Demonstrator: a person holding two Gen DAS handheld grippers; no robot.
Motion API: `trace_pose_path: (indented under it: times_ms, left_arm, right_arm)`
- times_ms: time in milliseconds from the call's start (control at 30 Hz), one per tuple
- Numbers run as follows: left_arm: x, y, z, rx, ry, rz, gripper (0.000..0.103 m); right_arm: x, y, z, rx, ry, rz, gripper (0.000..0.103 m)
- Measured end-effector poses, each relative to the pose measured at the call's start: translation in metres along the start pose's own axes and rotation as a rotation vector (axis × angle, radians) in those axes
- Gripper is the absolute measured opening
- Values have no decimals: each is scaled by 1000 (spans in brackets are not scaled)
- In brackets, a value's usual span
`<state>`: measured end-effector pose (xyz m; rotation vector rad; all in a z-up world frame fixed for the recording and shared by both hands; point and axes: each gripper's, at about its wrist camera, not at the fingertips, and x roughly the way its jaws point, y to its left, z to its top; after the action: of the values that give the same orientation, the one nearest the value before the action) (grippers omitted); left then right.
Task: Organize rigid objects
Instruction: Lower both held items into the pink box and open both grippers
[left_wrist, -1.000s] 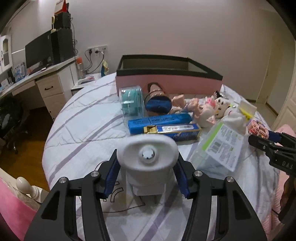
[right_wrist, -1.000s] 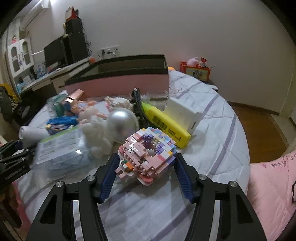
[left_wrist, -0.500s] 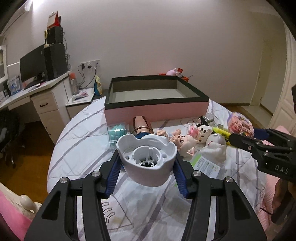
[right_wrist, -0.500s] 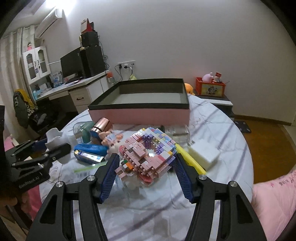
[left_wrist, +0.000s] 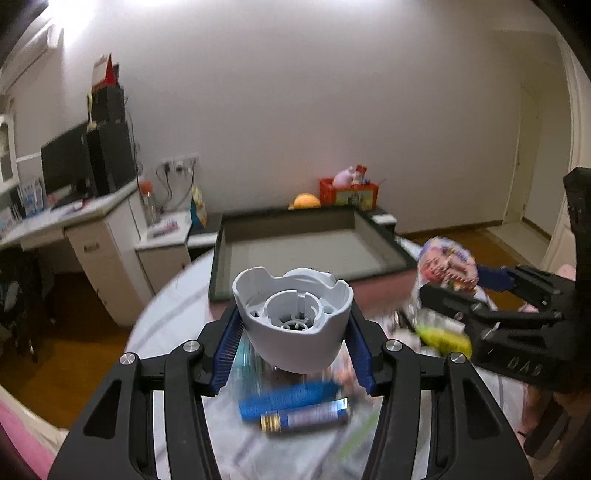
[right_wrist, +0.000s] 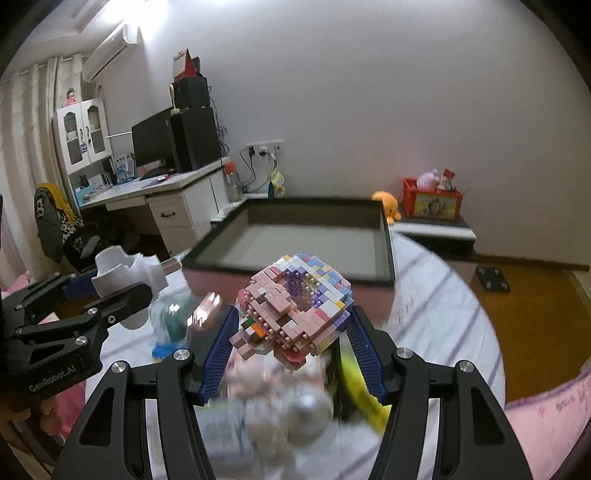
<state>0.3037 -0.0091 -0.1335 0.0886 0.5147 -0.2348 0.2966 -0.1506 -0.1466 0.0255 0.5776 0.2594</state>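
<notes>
Item one, my left hand-held gripper (left_wrist: 294, 345): raised above the round bed (left_wrist: 173, 306), fingers closed on a white plastic housing (left_wrist: 293, 317). The housing is held open side toward the camera, with a ring-shaped socket visible inside it. In the right wrist view the same left hand-held gripper (right_wrist: 110, 291) enters from the left edge, level, carrying the white plastic housing (right_wrist: 123, 269), whose stub end points toward the box.

Item two, the box (left_wrist: 306, 251): pink walls, dark rim, shallow, standing on the far part of the bed ahead of both grippers. Its grey floor shows bare in both views; box (right_wrist: 295, 236) likewise.

Item three, my right hand-held gripper (right_wrist: 290, 350): raised, fingers clamped on a pink and pastel brick model (right_wrist: 293, 306), held in the air short of the box's near wall. In the left wrist view that right hand-held gripper (left_wrist: 454, 291) reaches in from the right edge with the brick model (left_wrist: 448, 264) at its tip.

Items below, on the bed: the left view alone shows a blue tube (left_wrist: 290, 398) lying beside a silver-blue tube (left_wrist: 306, 419). The right view alone shows a silver ball (right_wrist: 308, 410), a yellow bar (right_wrist: 360, 387) and a clear container with a teal object (right_wrist: 173, 317) inside, possibly a roll; blur prevents a firmer reading.
</notes>
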Motion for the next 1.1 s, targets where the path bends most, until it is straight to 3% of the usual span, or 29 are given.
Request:
trace_pose_path:
  times_ms: [167,367,700,867,967,1067,1100]
  left_arm:
    - [37,1,37,39,2,12,54]
    - [115,13,69,43,101,10,54]
    - [226,26,69,61,312,65,54]
    - [238,27,66,80,344,95,55]
    - [237,27,67,98,339,119,60]
    - [223,33,70,91,315,145,73]
    - [215,35,73,78,297,154,81]
  right_arm:
    - [29,-3,36,-11,3,9,62]
    - [84,-21,69,4,63,-3,62]
    - [198,-40,75,10,321,-17,62]
    - [221,-44,71,15,387,-17,63]
    - [225,-47,68,36,407,-26,63]
    - [223,-53,70,45,395,-43,72]
    - [219,-54,71,45,381,-40,74]
